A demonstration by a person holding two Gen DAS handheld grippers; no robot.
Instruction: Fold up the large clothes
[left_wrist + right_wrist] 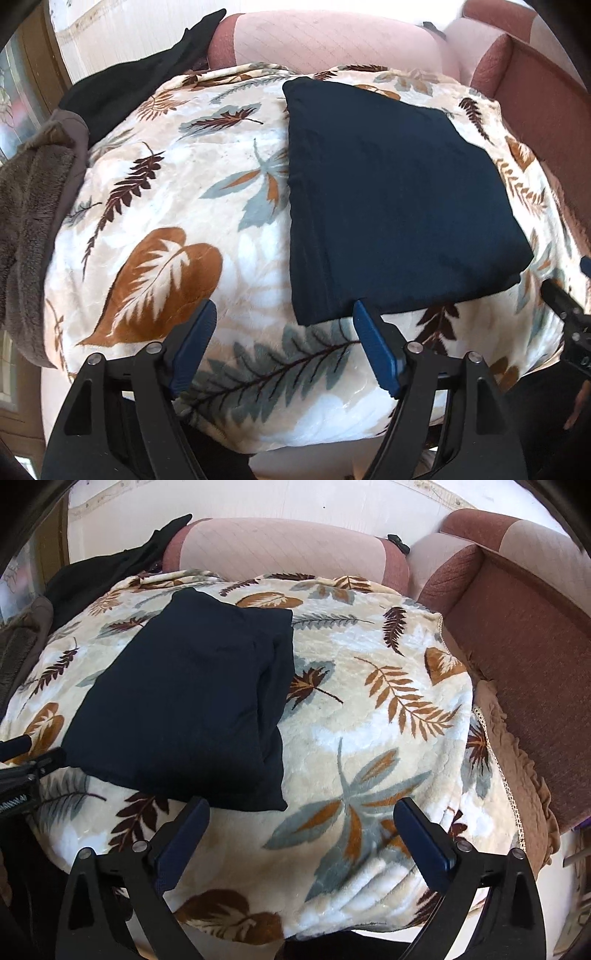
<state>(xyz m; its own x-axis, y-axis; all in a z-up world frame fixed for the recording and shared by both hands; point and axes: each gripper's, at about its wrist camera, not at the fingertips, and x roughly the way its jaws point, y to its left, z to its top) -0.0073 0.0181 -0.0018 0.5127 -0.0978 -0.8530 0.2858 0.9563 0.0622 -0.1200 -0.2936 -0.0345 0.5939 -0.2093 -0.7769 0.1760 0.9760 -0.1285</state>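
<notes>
A dark navy garment (pixel 399 199) lies folded into a flat rectangle on a leaf-patterned blanket (pixel 177 206). It also shows in the right wrist view (pixel 184 701), left of centre on the blanket (pixel 369 720). My left gripper (pixel 282 314) is open and empty, just short of the garment's near edge, with its right fingertip at that edge. My right gripper (pixel 301 808) is open and empty, near the garment's near right corner. The right gripper's body shows at the right edge of the left wrist view (pixel 569 317); the left gripper's body shows at the left edge of the right wrist view (pixel 22 771).
The blanket covers a rounded seat. A pink and rust sofa back (pixel 325 40) and armrest (pixel 517 635) stand behind and to the right. A black garment (pixel 122 81) and a brown fleece (pixel 29 206) lie at the left.
</notes>
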